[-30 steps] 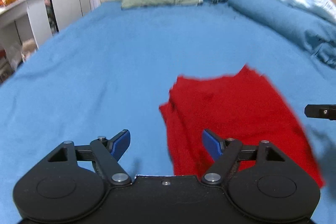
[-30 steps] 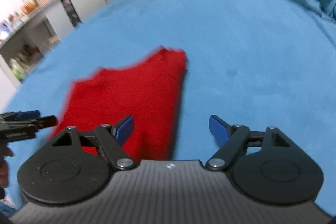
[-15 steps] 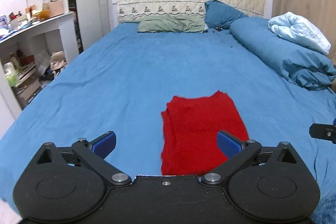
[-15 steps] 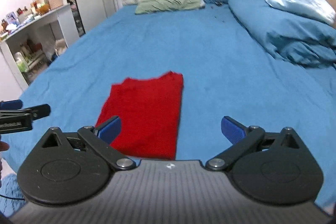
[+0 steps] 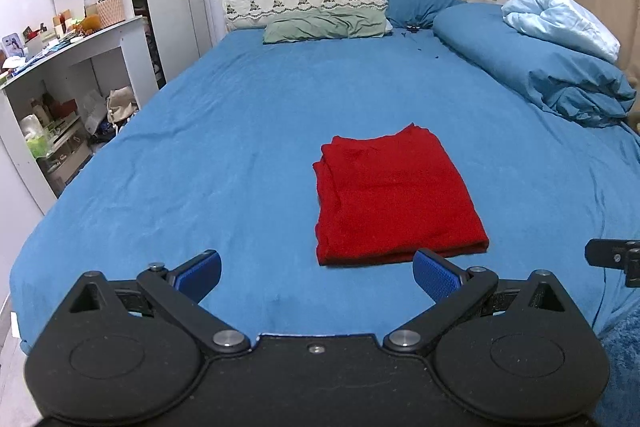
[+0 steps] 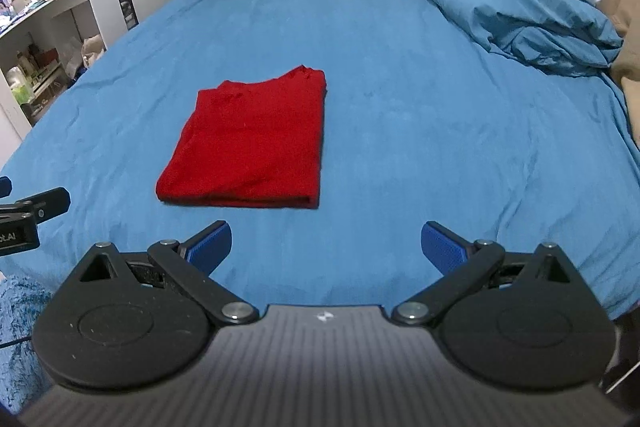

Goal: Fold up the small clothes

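A red garment lies folded into a flat rectangle on the blue bed sheet; it also shows in the right wrist view. My left gripper is open and empty, held back from the garment's near edge, above the bed's front. My right gripper is open and empty, back from the garment and to its right. Each gripper's tip shows at the edge of the other's view.
A rolled blue duvet with a light blue blanket lies along the bed's right side. Green pillow and blue pillow sit at the headboard. A white shelf unit stands left of the bed.
Both grippers have pulled back and up from the red garment, which now lies farther off and still. Both jaws have opened wider.
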